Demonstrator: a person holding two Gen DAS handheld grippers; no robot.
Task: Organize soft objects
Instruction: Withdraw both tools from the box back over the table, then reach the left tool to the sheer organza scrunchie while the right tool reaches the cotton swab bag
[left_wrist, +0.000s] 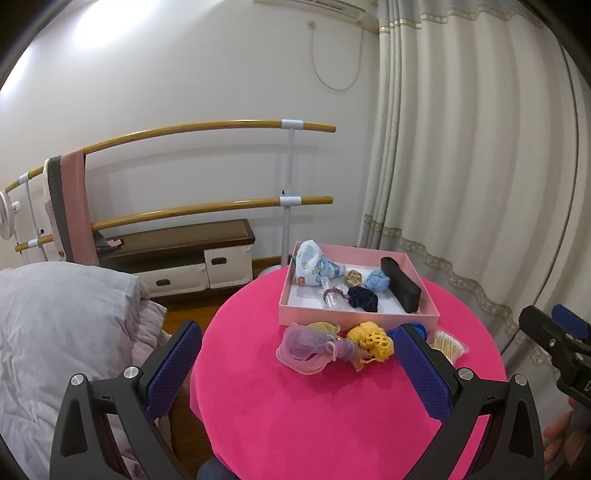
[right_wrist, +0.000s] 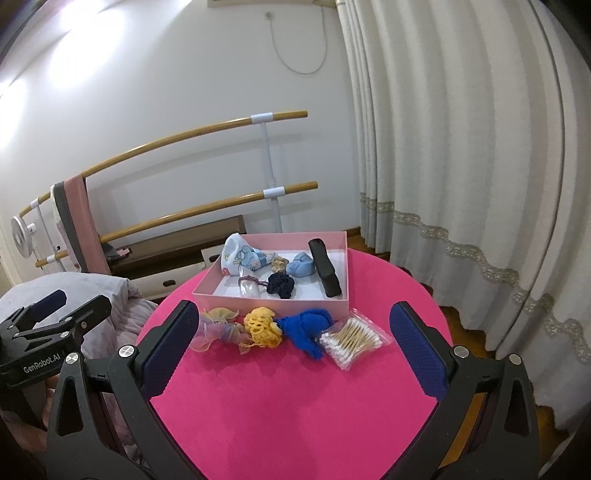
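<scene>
A pink box (left_wrist: 354, 315) (right_wrist: 273, 300) stands on the round pink table (left_wrist: 314, 413) (right_wrist: 295, 406). It holds a printed cloth (left_wrist: 314, 267), a dark scrunchie (left_wrist: 364, 299), a light blue scrunchie (left_wrist: 376, 281) and a black case (left_wrist: 400, 290). In front of the box lie a sheer purple scrunchie (left_wrist: 306, 347) (right_wrist: 218, 326), a yellow knit scrunchie (left_wrist: 371, 339) (right_wrist: 262, 326) and a blue knit scrunchie (right_wrist: 306, 326). My left gripper (left_wrist: 297, 363) is open and empty, above the near table. My right gripper (right_wrist: 295, 349) is open and empty, short of the scrunchies.
A bag of cotton swabs (right_wrist: 351, 341) (left_wrist: 447, 347) lies right of the blue scrunchie. A bed with a grey duvet (left_wrist: 62, 332) is at the left. A wooden barre rack (left_wrist: 207, 206) and a low bench (left_wrist: 177, 243) stand behind. Curtains (left_wrist: 480, 166) hang at the right.
</scene>
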